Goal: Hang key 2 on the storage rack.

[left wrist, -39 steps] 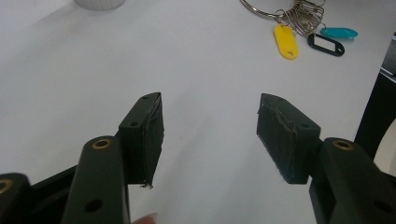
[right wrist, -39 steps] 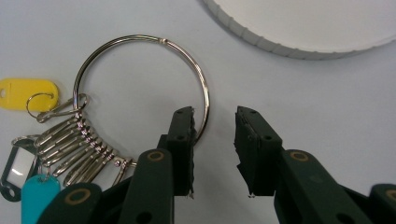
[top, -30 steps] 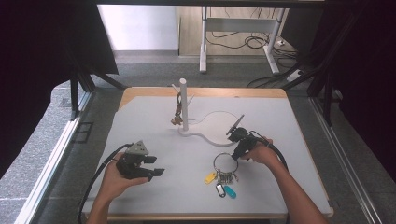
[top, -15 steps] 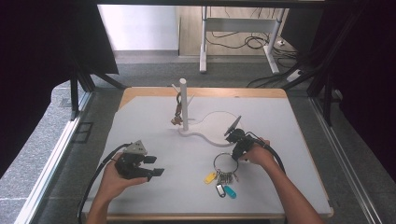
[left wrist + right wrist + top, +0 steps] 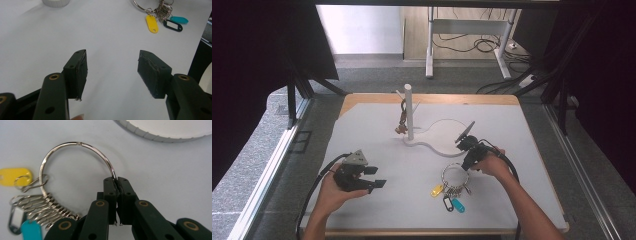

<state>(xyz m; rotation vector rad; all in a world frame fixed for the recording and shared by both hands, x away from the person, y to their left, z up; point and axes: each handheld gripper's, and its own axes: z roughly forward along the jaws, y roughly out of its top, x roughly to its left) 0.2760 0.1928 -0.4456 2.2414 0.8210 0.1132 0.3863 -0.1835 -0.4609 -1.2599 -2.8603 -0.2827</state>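
A large metal key ring (image 5: 75, 167) is seen lying flat on the white worktop (image 5: 377, 130), just in front of the round white base (image 5: 447, 135) of the upright stand (image 5: 408, 111). A row of small split rings is threaded on its lower arc, and three plastic tags hang from them: a yellow tag (image 5: 11, 176), a black-framed tag (image 5: 15, 218) and a teal tag (image 5: 31, 230).

The right gripper (image 5: 116, 181) is closed tightly on the ring's thin wire at the side nearest the base, the two fingers (image 5: 110, 192) pressed together with only the wire between them. The left gripper (image 5: 112, 67) is held well to the left of the stand, over bare worktop, its fingers (image 5: 77, 72) spread wide with nothing between them.

Compared with the earlier pictures, the right gripper's jaws have just been closing, with the ring's wire between them. The ring and tags are found in the same place in front of the base, and the left gripper is unchanged.
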